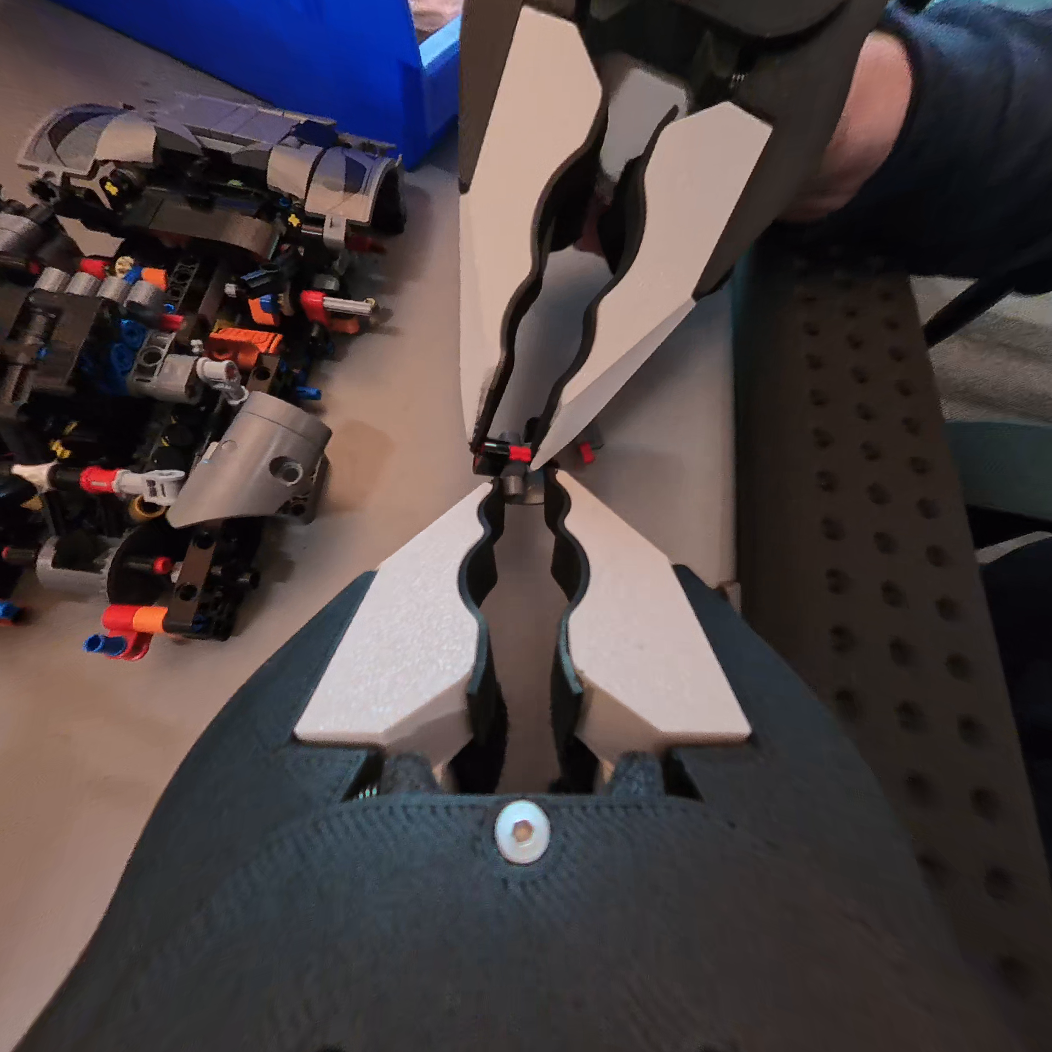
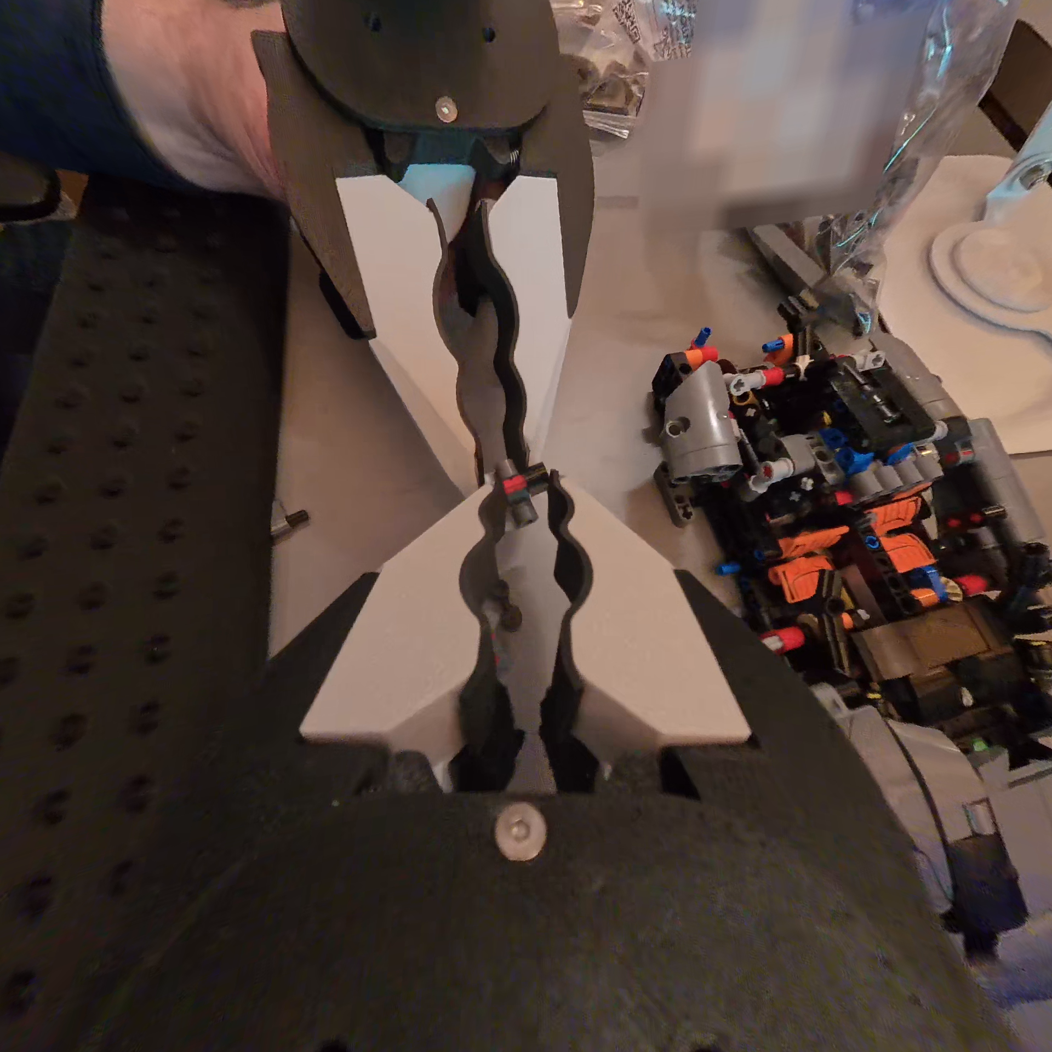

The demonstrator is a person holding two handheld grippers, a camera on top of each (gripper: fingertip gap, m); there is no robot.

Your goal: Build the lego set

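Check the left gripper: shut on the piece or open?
Shut: left gripper pinches the piece at its grey end; right gripper holds the red-black end.

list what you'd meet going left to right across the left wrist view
half-built lego car → the two tongs meeting tip to tip on a small red and black lego piece → a loose red and grey piece on the table → dark perforated chair

Pale table bears lego car, blue bin.
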